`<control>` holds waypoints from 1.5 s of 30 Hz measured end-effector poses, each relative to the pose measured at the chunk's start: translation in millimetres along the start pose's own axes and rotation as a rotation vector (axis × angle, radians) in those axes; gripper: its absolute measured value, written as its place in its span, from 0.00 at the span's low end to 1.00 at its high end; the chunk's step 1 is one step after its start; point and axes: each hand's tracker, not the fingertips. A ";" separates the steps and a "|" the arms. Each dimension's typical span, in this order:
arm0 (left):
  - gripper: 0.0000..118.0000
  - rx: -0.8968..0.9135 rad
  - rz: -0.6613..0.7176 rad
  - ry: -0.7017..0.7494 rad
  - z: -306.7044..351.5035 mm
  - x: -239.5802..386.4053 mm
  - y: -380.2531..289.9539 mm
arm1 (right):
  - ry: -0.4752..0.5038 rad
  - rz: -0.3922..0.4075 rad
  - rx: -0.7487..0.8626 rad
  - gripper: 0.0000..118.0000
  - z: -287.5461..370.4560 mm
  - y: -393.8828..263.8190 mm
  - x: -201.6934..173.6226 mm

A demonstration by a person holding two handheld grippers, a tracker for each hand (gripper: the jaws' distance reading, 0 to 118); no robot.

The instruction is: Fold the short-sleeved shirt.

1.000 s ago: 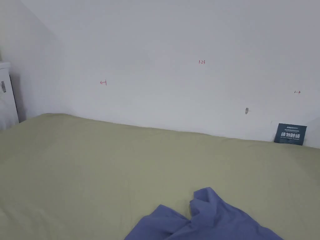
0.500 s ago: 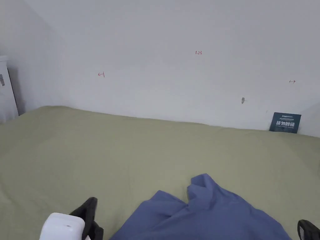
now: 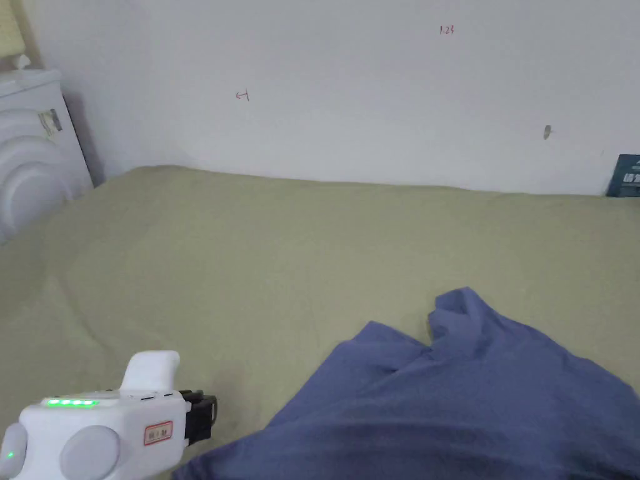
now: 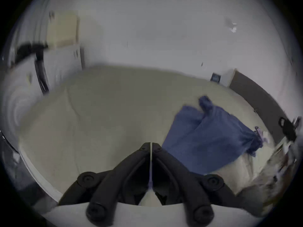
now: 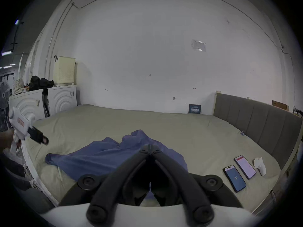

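Beside headboard [image 5: 255, 116], two phones [image 5: 240, 173].

Blue short-sleeved shirt [image 3: 462, 387] lies crumpled on the green bedsheet [image 3: 250, 262].

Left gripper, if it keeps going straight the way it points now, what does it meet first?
Probably the bare olive-green bed sheet. The shut left gripper aims across it towards the white wall, with the crumpled blue short-sleeved shirt off to its right. Depth is unclear.
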 end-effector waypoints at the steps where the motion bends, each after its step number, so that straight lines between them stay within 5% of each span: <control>1: 0.07 -0.031 0.002 0.010 -12.8 -5.9 -3.4 | 0.004 -0.006 -0.014 0.00 -2.3 -0.1 1.0; 7: 0.13 -0.199 -0.039 0.029 -55.7 -10.9 -34.6 | 0.017 -0.013 -0.059 0.00 -14.2 -0.9 7.9; 13: 0.02 -0.150 0.018 0.015 -49.7 -8.2 -41.3 | 0.136 -0.038 -0.155 0.00 -63.6 24.8 29.6; 18: 0.03 -0.144 -0.026 0.019 -49.6 -7.6 -41.6 | 0.117 0.106 -0.137 0.00 -99.5 55.0 33.4; 19: 0.11 -0.147 -0.019 0.018 -52.3 -10.2 -38.0 | 0.132 0.110 -0.135 0.00 -101.6 58.9 32.5; 22: 0.59 -0.133 -0.033 0.022 -49.0 -6.0 -41.0 | 0.165 0.120 -0.123 0.00 -100.2 64.4 23.6; 23: 0.66 -0.127 -0.036 0.008 -50.2 -6.4 -39.4 | 0.171 0.119 -0.122 0.00 -100.1 64.5 21.7; 26: 0.69 -0.154 -0.037 0.001 -51.4 -0.6 -42.5 | 0.191 0.127 -0.129 0.00 -96.5 60.4 14.6; 30: 0.59 -0.139 -0.032 0.010 -50.8 -2.4 -45.0 | 0.222 0.133 -0.152 0.00 -91.4 50.3 8.7; 31: 0.39 -0.132 -0.021 0.014 -51.3 -4.8 -45.3 | 0.228 0.136 -0.159 0.00 -91.0 47.8 7.3; 32: 0.01 -0.114 0.006 0.041 -49.5 -5.6 -46.5 | 0.233 0.139 -0.168 0.00 -90.8 45.2 6.9; 35: 0.01 -0.088 0.096 -0.041 -50.5 -12.0 -51.7 | 0.234 0.147 -0.184 0.00 -90.8 40.1 5.4; 45: 0.01 -0.115 0.070 -0.039 -50.5 -15.6 -52.7 | 0.269 0.158 -0.250 0.00 -156.2 62.8 21.8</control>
